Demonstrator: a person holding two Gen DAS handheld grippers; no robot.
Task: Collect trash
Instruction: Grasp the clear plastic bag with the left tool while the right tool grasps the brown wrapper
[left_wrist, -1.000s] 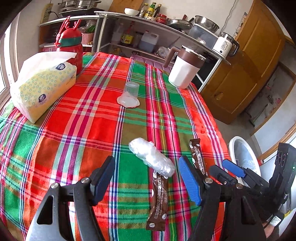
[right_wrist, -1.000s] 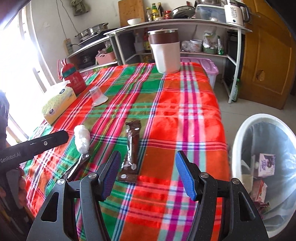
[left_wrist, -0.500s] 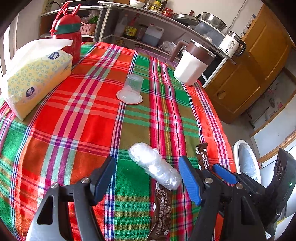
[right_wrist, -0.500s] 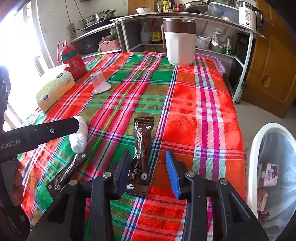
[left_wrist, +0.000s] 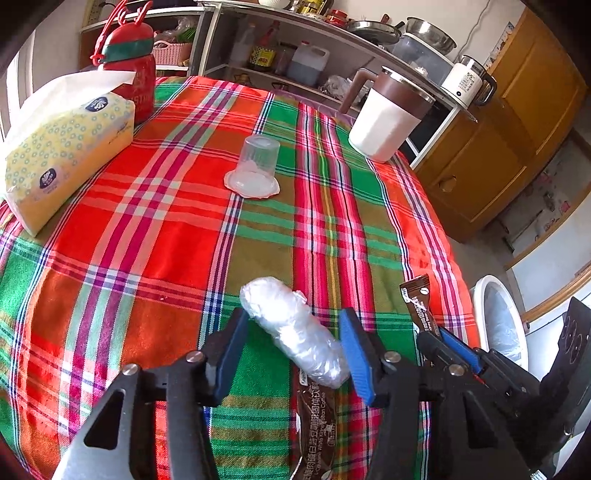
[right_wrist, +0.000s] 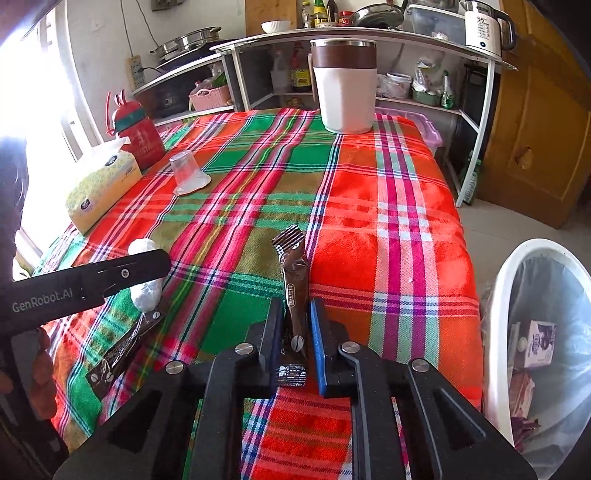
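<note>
Bench: the bench with a red, green and pink plaid cloth (right_wrist: 369, 206) fills the middle of both views.
Bin: a white plastic bin lined with a clear bag (right_wrist: 517, 280) stands at the right edge of the right wrist view, beside the bench, with scraps inside.
Jug: a white jug with a brown lid band (right_wrist: 345, 85) sits at the upper middle, on the far end of the cloth.
Tissue pack: a yellow soft pack of tissues (left_wrist: 62, 155) lies at the upper left.
Left claw: the left claw (left_wrist: 291, 354) is closing around a crumpled clear plastic wad (left_wrist: 295, 328); the right pad touches it, the left pad stands just clear.
Right claw: the right claw (right_wrist: 293, 332) is closing, pinching a brown coffee sachet (right_wrist: 295, 280) tilted up off the cloth, lower middle.
Second sachet: another brown coffee sachet (left_wrist: 316, 424) lies flat under the wad, bottom middle of the left wrist view.
</note>
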